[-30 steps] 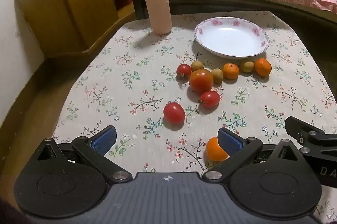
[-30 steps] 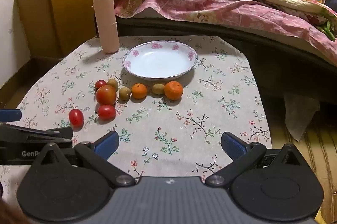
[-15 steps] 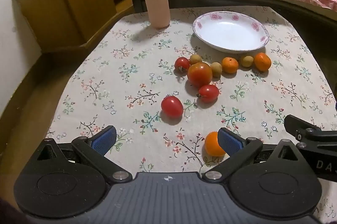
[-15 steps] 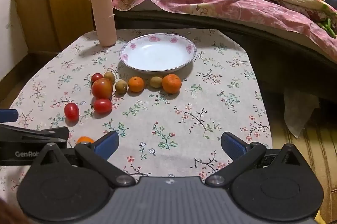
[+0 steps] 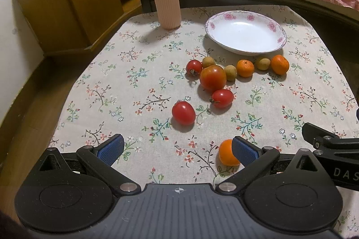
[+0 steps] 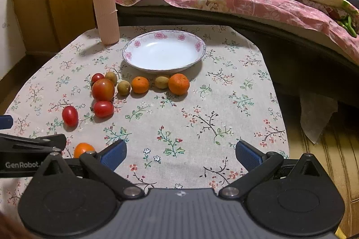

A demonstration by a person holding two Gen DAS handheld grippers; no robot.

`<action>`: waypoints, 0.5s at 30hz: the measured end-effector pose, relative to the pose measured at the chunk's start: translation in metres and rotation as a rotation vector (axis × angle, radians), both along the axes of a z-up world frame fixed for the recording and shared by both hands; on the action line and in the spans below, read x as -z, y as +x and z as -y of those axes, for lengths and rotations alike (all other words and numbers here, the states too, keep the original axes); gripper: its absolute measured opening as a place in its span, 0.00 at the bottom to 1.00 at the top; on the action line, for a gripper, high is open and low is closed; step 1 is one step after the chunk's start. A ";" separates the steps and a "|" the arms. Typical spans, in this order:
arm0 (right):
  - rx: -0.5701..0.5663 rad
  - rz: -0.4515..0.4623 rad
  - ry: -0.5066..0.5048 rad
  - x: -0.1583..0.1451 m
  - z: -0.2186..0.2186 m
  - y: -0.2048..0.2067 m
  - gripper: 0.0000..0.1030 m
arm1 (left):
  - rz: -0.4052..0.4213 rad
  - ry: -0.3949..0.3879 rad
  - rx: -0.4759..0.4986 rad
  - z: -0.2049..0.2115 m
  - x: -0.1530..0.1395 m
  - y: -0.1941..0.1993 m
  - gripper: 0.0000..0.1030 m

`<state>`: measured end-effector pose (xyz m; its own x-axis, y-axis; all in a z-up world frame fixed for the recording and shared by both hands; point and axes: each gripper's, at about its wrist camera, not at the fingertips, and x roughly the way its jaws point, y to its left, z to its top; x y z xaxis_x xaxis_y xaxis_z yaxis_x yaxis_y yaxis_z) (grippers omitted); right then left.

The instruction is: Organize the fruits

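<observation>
Both grippers wide open, holding nothing. Shift left gripper [image 5: 177, 150] right to centre stray orange [image 5: 226, 153] btwn pads, squeeze gently, then carry to plate [image 5: 245, 16]. Right gripper [image 6: 180, 154] idle.

Left gripper [image 5: 178, 148] agape — orange [image 5: 227, 153] perhaps touching

Both wrist views overlook the plate [image 5: 245, 36] [image 6: 165, 51].

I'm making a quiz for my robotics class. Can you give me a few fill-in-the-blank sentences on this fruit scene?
1. The white plate with pink flowers holds ___ fruit.
2. The tall pink ribbed container stands ___.
3. Both the left gripper and the right gripper have their jaws ___.
4. The biggest tomato is coloured ___.

Missing words: no; upright; open; red
</observation>
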<state>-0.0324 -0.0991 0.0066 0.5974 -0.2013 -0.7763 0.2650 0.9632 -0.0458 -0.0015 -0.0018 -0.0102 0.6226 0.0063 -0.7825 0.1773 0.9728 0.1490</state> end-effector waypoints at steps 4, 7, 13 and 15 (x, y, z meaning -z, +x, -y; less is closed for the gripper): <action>0.000 -0.001 0.001 0.001 0.000 0.000 1.00 | -0.001 0.002 0.001 -0.001 0.000 0.001 1.00; 0.000 -0.001 0.000 0.001 -0.001 0.000 1.00 | -0.002 0.000 0.002 -0.002 0.000 0.001 0.99; 0.000 -0.002 0.000 0.001 -0.001 0.000 1.00 | -0.003 0.001 0.004 -0.003 0.000 0.001 0.99; 0.000 -0.002 0.000 0.001 -0.001 0.000 1.00 | -0.004 0.002 0.004 -0.003 0.000 0.000 0.99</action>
<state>-0.0322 -0.0981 0.0052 0.5957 -0.2015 -0.7775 0.2650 0.9631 -0.0465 -0.0011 0.0011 -0.0103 0.6199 0.0052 -0.7847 0.1816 0.9719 0.1500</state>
